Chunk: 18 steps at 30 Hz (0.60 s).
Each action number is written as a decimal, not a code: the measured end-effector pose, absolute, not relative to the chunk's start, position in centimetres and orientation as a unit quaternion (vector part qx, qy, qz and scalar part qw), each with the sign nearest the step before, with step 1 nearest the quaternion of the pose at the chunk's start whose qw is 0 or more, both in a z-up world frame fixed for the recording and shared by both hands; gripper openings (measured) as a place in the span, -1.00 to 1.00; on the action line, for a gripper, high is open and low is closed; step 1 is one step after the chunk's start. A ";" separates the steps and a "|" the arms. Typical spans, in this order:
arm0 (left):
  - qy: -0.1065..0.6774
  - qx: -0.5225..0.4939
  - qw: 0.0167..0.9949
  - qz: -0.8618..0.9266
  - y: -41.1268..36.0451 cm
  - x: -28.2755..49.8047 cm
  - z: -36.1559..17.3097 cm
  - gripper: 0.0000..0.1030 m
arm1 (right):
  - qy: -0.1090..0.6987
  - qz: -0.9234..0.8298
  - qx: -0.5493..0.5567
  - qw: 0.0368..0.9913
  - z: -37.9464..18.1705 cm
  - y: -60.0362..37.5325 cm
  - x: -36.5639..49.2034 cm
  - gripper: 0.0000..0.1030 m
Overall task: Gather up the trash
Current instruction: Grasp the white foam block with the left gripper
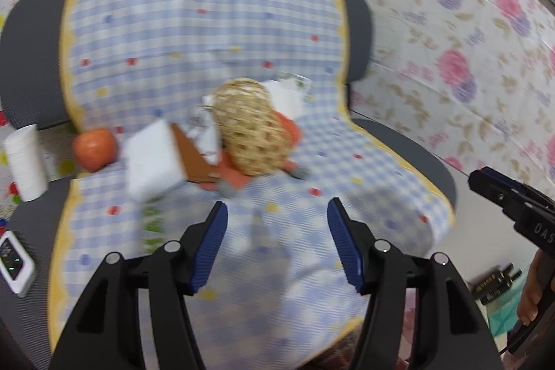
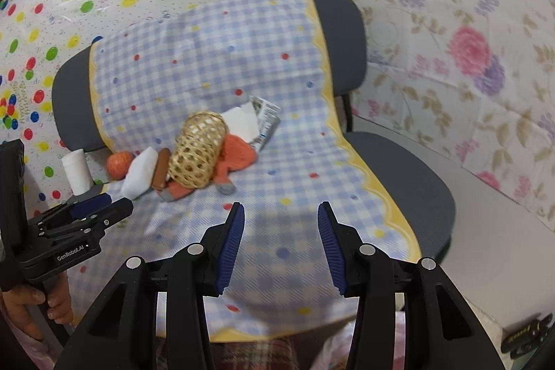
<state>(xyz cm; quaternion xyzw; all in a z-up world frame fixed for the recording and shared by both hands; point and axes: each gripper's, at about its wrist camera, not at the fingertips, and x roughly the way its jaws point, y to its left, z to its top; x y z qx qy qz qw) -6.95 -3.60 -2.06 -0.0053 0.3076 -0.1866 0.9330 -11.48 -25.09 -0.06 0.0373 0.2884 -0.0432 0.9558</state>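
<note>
1. Left wrist view: left gripper (image 1: 277,241) has its jaws apart w/ nothing between, hanging over bare checked cloth (image 1: 145,33), prob. readying to take something.
2. Right gripper (image 2: 281,245) also apart & empty, short of the pile.
3. Trash sits mid-seat on the chair (image 2: 409,179): crumpled paper (image 2: 242,123) and a printed wrapper (image 2: 267,117) tucked behind a wicker basket (image 2: 197,155) lying on its side, so access looks best from the right.
4. White box (image 2: 140,174), orange ball (image 2: 118,164), orange sock (image 2: 236,155) crowd the basket; paper cup (image 2: 78,170) stands at the seat's left edge, maybe trash too.
</note>
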 end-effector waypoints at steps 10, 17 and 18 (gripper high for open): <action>0.315 -0.050 0.944 -0.088 3.2 -3.2 -2.2 0.52 | 0.279 0.003 0.023 0.960 0.7 -21.2 -5.1 -0.11; 0.349 -0.056 0.933 -0.062 4.4 0.6 -4.1 0.56 | 0.283 0.026 0.020 0.959 0.1 -18.9 -0.7 -0.11; 0.357 -0.056 0.931 -0.058 4.5 1.1 -4.5 0.56 | 0.283 0.027 0.021 0.959 0.0 -18.6 -0.1 -0.11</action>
